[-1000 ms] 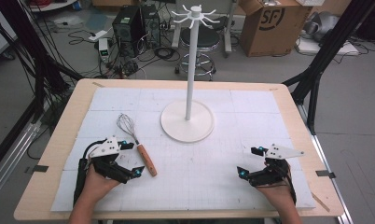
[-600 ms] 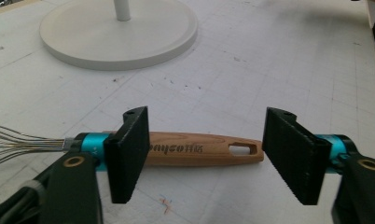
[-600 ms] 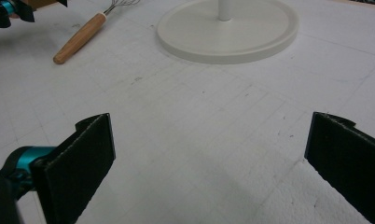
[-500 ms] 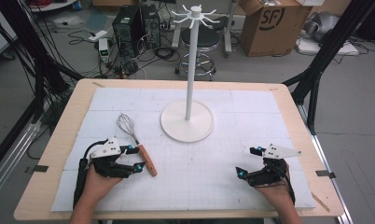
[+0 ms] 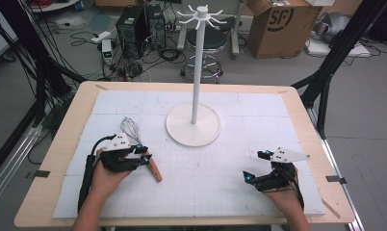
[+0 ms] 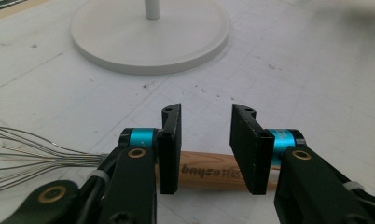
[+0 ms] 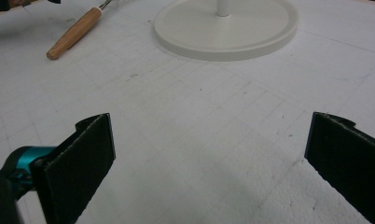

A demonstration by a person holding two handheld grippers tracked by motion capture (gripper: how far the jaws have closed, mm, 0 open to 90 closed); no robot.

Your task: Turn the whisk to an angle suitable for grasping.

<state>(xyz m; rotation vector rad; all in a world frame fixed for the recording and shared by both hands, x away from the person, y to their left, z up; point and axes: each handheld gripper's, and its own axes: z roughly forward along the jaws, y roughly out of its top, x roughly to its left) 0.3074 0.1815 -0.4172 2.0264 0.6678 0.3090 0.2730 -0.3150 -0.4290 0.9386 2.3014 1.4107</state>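
While closing: left gripper (image 6: 205,140) straddles whisk (image 6: 209,173) handle, pads not yet pressing.
Right gripper (image 7: 209,163): spread wide, holding nothing.

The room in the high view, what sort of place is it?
Probably a lab or workshop set up for recording, not a kitchen. Tangled cables and a computer tower sit on the bare floor, a cardboard box stands behind, and black frame struts flank the table.
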